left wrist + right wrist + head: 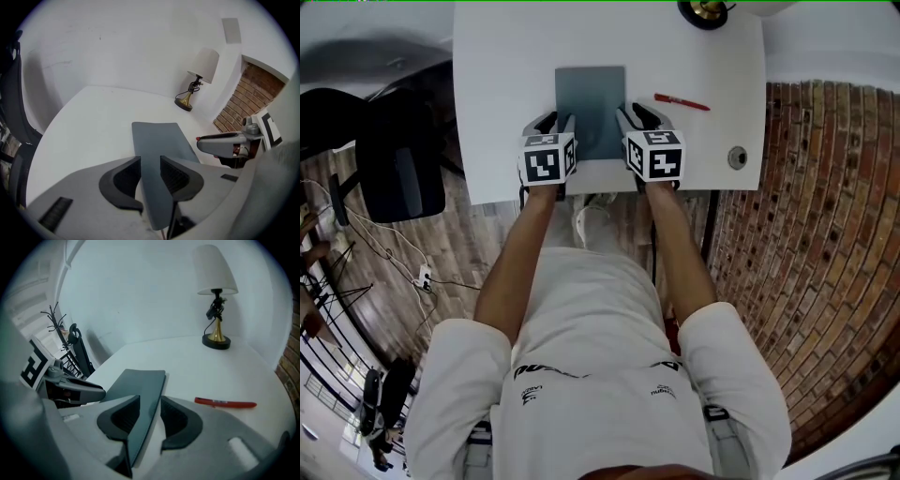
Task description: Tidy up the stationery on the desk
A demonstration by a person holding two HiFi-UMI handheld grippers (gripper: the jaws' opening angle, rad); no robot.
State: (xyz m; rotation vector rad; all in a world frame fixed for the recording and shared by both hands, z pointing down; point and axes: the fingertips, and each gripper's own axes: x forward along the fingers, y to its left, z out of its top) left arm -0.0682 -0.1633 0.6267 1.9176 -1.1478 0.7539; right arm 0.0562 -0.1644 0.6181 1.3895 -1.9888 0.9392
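Observation:
A grey notebook (591,98) lies flat on the white desk (506,84), its near edge toward me. My left gripper (558,122) sits at its near left corner, and in the left gripper view the notebook (161,140) fills the narrow gap between the jaws of the gripper (150,168), shut on it. My right gripper (636,114) is at the near right corner. Its jaws (150,411) are closed on the notebook (140,385) edge, with a thin sliver of desk showing on the right. A red pen (682,101) (225,403) lies just right of the notebook.
A brass-footed lamp (705,11) (216,296) stands at the desk's far right. A small round disc (738,157) sits near the right front corner. A black chair (398,169) stands left of the desk. A brick wall (825,234) runs along the right.

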